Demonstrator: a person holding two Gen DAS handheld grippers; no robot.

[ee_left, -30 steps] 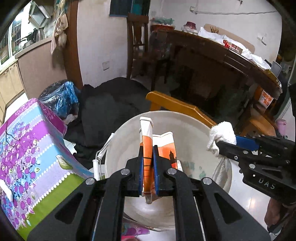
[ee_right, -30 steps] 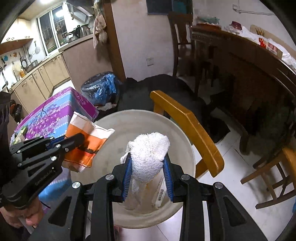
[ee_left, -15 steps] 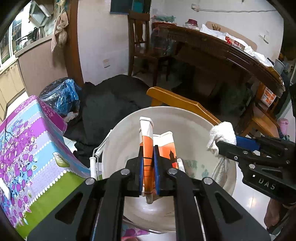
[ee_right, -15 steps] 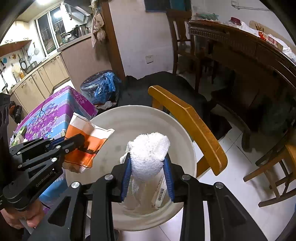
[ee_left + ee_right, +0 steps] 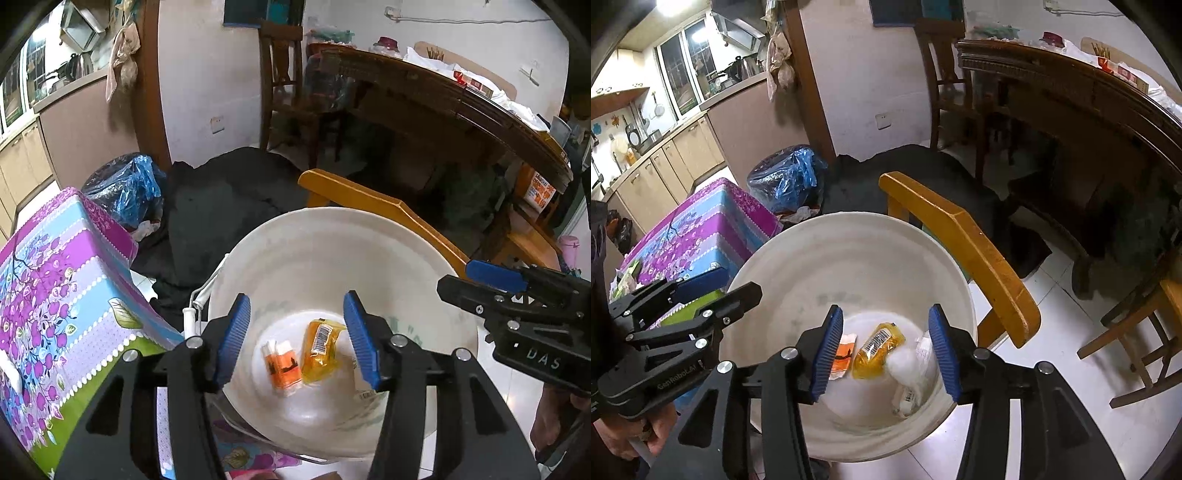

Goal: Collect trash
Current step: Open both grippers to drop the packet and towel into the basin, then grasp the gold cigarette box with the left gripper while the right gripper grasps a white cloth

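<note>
Left wrist: left gripper spread, empty, above white bucket. Orange wrapper and yellow packet lie on its bottom.

Right wrist: right gripper spread, empty; white wad in bucket beside packet. Drop looks done; further trash not visible.
</note>
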